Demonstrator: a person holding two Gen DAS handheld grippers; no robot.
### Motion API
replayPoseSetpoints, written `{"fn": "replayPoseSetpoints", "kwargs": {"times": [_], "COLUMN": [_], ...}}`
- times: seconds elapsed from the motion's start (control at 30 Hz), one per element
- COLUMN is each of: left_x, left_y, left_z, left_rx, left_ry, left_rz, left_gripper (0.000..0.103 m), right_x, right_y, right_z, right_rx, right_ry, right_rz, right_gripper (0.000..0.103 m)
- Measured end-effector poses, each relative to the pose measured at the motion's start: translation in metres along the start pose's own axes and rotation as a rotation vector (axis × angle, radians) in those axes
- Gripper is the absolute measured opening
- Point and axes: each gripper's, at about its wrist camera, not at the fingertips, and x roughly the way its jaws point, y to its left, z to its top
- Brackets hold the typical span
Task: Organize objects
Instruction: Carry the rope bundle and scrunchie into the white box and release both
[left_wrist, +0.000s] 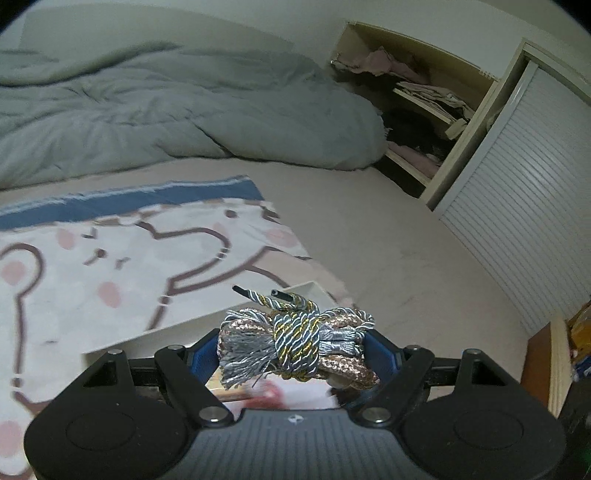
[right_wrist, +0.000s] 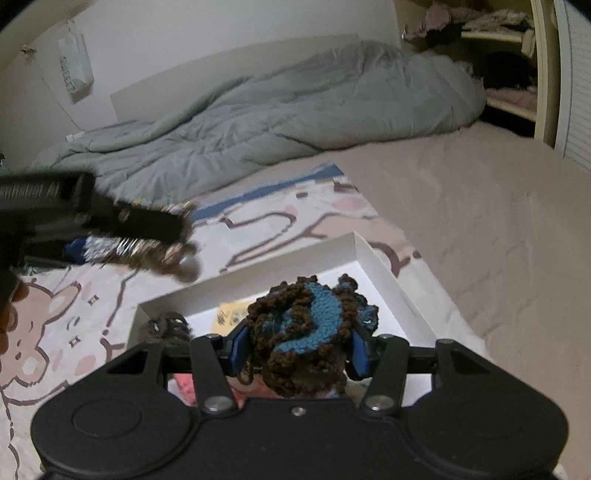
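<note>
Cord, knotted in a silver, gold and copper bundle (left_wrist: 295, 341), is being clamped by the left claw (left_wrist: 293, 350); a brown-and-blue crochet piece (right_wrist: 308, 332) is being clamped by the right claw (right_wrist: 299, 347) above the white box (right_wrist: 384, 266) on the bed (right_wrist: 498, 221). Loose tassels could be snagged or dropped outside the rim. A dark coil (right_wrist: 168, 325) and yellow card (right_wrist: 231, 314) are being kept inside.

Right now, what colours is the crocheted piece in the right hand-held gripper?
The crocheted piece is teal blue with dark brown ruffled edging, clearest in the right wrist view.
</note>
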Motion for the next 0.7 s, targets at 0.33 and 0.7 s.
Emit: {"fn": "replayPoseSetpoints", "kwargs": {"times": [0.33, 0.7], "left_x": [0.072, 0.098], "left_y": [-0.017, -0.014], "left_z": [0.000, -0.003], "left_rx": [-0.062, -0.029], "left_ry": [0.026, 0.044], "left_rz": [-0.085, -0.044], "left_gripper": [0.081, 0.098], "right_x": [0.030, 0.043], "right_y": [-0.014, -0.029], "right_z": [-0.001, -0.004], "right_rx": [0.036, 0.082], "right_ry": [0.033, 0.053], "right_rz": [0.013, -0.006], "right_gripper": [0.055, 0.071]}}
